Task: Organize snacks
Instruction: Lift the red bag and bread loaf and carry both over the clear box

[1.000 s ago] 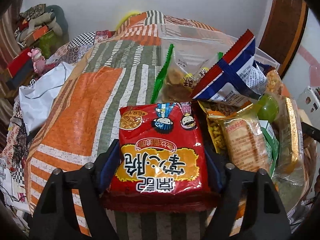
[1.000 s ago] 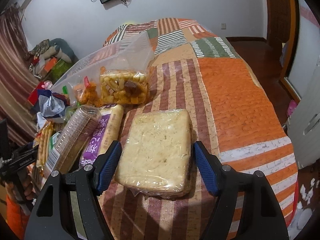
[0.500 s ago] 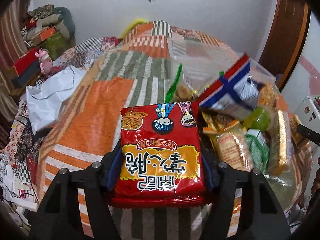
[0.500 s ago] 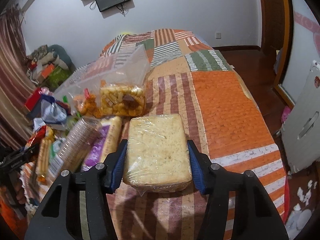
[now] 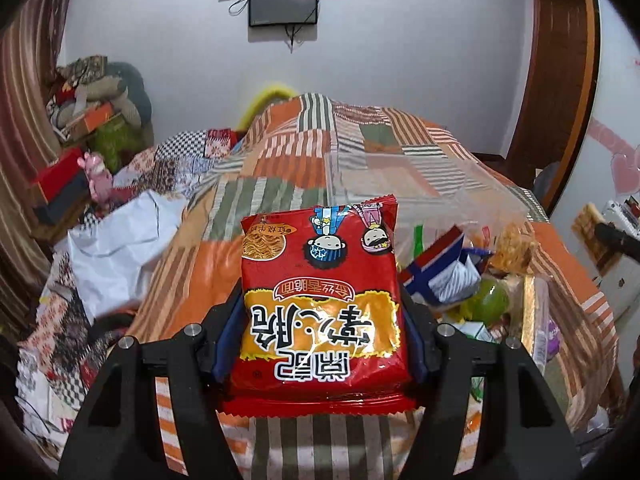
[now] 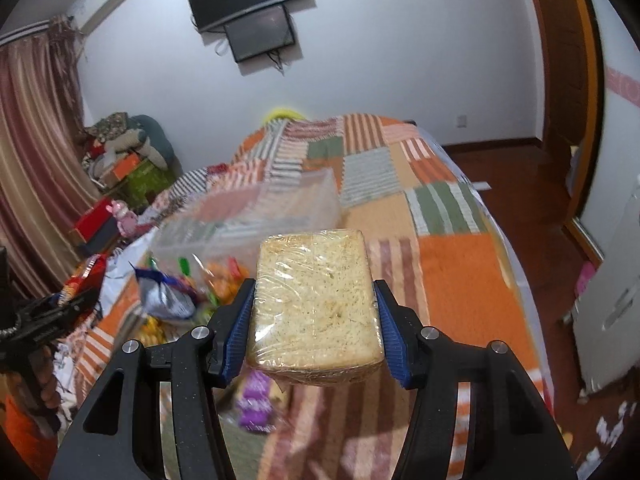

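A red noodle-snack packet (image 5: 322,304) with cartoon figures is clamped between the blue pads of my left gripper (image 5: 318,336), lifted clear of the patchwork bedspread (image 5: 280,160). My right gripper (image 6: 314,324) is shut on a pale plastic-wrapped noodle block (image 6: 316,300), also held up off the bed. A clear plastic box (image 6: 256,212) stands on the bed beyond the block. Loose snacks lie below: a blue, red and white bag (image 5: 440,268), a green fruit (image 5: 486,300), orange crisps (image 6: 224,272) and a purple packet (image 6: 256,404). The other gripper (image 6: 40,316) shows at the left edge of the right wrist view.
A crumpled white bag (image 5: 120,256) lies on the bed's left side. Boxes, cushions and a pink toy (image 5: 98,176) pile against the striped curtain. A screen (image 6: 256,32) hangs on the far wall. Wooden floor (image 6: 532,184) and a white cabinet (image 6: 612,304) lie to the right.
Both grippers closed on their packets and rose off the bed. The red packet and the wrapped block now hang above the bedspread, and more of the far wall shows.
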{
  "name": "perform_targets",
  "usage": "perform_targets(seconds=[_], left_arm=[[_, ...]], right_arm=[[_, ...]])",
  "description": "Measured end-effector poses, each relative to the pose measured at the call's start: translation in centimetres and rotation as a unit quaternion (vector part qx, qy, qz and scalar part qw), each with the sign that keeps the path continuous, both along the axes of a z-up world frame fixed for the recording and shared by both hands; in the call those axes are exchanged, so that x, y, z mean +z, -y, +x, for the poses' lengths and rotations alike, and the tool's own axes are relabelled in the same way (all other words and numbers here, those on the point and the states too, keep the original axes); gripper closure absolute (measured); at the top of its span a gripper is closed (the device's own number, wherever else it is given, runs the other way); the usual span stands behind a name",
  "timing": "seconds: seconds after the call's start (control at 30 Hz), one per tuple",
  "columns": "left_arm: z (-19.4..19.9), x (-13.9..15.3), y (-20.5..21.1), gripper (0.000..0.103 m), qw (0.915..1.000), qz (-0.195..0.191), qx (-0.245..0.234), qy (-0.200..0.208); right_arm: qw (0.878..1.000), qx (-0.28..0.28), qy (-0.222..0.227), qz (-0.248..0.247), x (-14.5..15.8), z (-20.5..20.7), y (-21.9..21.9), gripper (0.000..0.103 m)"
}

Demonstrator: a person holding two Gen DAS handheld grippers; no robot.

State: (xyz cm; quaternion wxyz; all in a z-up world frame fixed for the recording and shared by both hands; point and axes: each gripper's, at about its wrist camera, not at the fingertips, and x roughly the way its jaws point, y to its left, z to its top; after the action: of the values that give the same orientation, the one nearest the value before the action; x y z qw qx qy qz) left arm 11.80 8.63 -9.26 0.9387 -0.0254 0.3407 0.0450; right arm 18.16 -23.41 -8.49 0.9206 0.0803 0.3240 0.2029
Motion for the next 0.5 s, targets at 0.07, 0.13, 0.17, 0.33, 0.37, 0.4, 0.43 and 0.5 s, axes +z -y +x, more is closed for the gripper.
perform_targets(seconds=[0.07, 0.13, 0.17, 0.33, 0.37, 0.4, 0.43, 0.5], left_arm=[[0.6, 0.4, 0.1, 0.038, 1.0, 0.004, -0.004, 0.002], [1.2, 0.9, 0.3, 0.038, 0.9999, 0.008, -0.008, 0.006], [1.5, 1.1, 0.4, 0.038, 0.9998, 0.011, -0.011, 0.01], [3.5, 1.9, 0.5, 0.038, 0.9997, 0.01, -0.02, 0.013], [4.0, 2.0, 0.5, 0.038, 0.9996, 0.007, -0.023, 0.013], [4.5, 2.1, 0.5, 0.038, 0.9996, 0.005, -0.025, 0.012], [4.8, 2.2, 0.6, 0.038, 0.9996, 0.002, -0.026, 0.011], [5.7, 2.3, 0.6, 0.038, 0.9995, -0.005, -0.03, 0.01]], right_arm=[[1.0, 0.004, 0.01, 0.001, 0.6, 0.6, -0.3, 0.05], [1.0, 0.004, 0.022, -0.002, 1.1, 0.9, -0.6, 0.05], [1.0, 0.003, 0.028, -0.005, 1.4, 1.2, -0.8, 0.05], [0.999, 0.009, 0.041, -0.004, 2.1, 2.2, -1.9, 0.05], [0.999, 0.011, 0.043, -0.003, 2.2, 2.5, -2.1, 0.05], [0.999, 0.014, 0.043, -0.002, 2.3, 2.8, -2.3, 0.05], [0.999, 0.016, 0.043, -0.002, 2.4, 3.0, -2.5, 0.05], [0.999, 0.019, 0.044, -0.002, 2.4, 3.6, -3.0, 0.05]])
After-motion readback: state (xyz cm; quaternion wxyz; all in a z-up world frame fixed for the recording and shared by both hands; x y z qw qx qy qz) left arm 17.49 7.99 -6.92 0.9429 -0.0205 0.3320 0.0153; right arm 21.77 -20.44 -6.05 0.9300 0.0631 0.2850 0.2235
